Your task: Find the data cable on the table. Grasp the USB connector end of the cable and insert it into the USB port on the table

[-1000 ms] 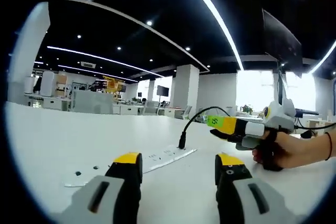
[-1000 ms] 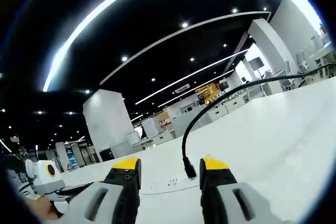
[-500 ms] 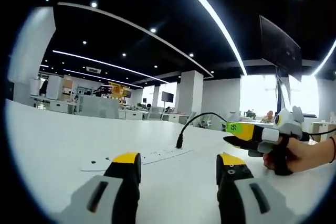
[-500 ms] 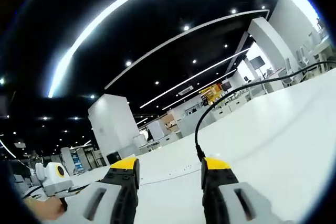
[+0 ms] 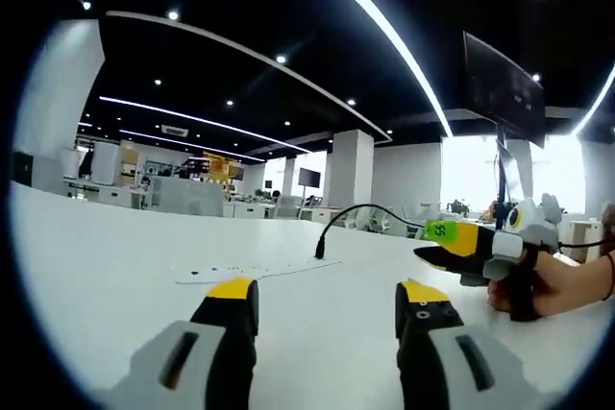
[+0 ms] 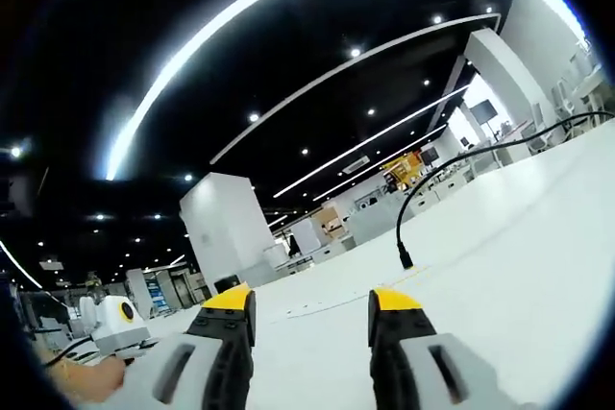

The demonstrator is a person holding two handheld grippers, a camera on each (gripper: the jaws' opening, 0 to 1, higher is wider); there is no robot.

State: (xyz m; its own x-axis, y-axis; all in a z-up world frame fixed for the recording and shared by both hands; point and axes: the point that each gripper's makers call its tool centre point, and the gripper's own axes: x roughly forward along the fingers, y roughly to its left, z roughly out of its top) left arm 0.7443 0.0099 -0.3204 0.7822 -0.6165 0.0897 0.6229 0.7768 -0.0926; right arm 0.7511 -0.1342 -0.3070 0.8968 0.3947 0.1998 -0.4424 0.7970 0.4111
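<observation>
A black data cable (image 5: 360, 214) arcs over the white table (image 5: 96, 256); its connector end (image 5: 319, 251) stands upright in the flat white power strip (image 5: 252, 270). In the right gripper view the same cable (image 6: 452, 162) curves down to its plug (image 6: 405, 258) on the strip (image 6: 327, 310). My left gripper (image 5: 325, 295) is open, low over the table, well short of the strip. My right gripper (image 6: 309, 304) is also open with nothing between its jaws. In the left gripper view the right gripper (image 5: 471, 242) sits at the right, held by a hand (image 5: 548, 283).
The table stretches wide and bare around the strip. Behind it lies an open office with white pillars (image 5: 351, 178), desks and ceiling light strips. A dark monitor (image 5: 502, 93) hangs at the upper right. In the right gripper view the left gripper's body (image 6: 117, 319) and a hand (image 6: 91, 379) show at lower left.
Both views have pulled back and swung: the strip and the plugged cable now look smaller and farther. The cable stays upright in the strip. Both grippers stay open.
</observation>
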